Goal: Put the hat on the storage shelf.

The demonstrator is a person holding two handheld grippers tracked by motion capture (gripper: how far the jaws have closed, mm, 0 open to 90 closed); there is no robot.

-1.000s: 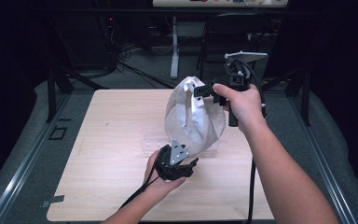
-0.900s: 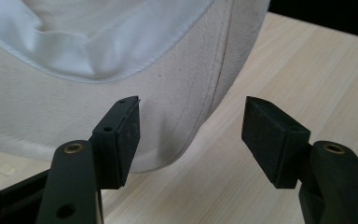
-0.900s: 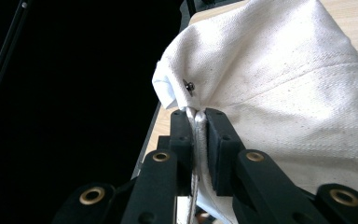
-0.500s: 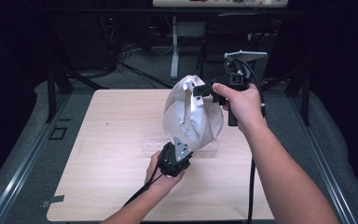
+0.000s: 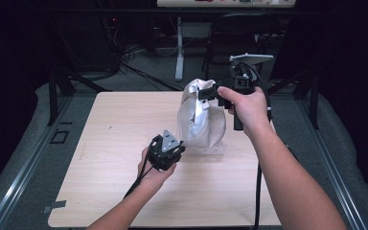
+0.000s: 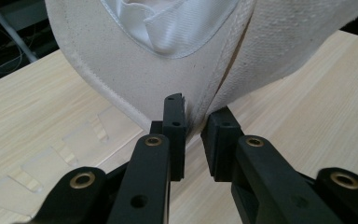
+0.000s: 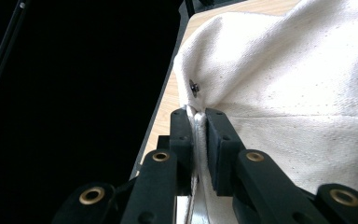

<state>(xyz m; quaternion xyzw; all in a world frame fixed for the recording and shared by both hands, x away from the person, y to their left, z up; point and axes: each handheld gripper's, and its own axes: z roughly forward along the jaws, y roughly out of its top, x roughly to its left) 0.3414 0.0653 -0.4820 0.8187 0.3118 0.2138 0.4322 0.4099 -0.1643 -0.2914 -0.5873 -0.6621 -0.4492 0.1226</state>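
A: Where is the cream canvas bag (image 5: 202, 116) sitting?
B: It is hanging upright between both tools, its base touching the pale wooden counter (image 5: 100, 143). The right hand-held gripper (image 7: 198, 122) is pinching its upper edge beside a small metal snap (image 7: 194, 87).
A: And the left hand-held gripper (image 6: 196, 122)?
B: Its jaws have just been closing on the bag's lower fold; white lining (image 6: 177, 23) is showing inside.

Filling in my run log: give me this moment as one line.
right claw: shut on canvas bag top, held up | left claw: just closing on bag's lower edge | table: clear plastic piece beneath
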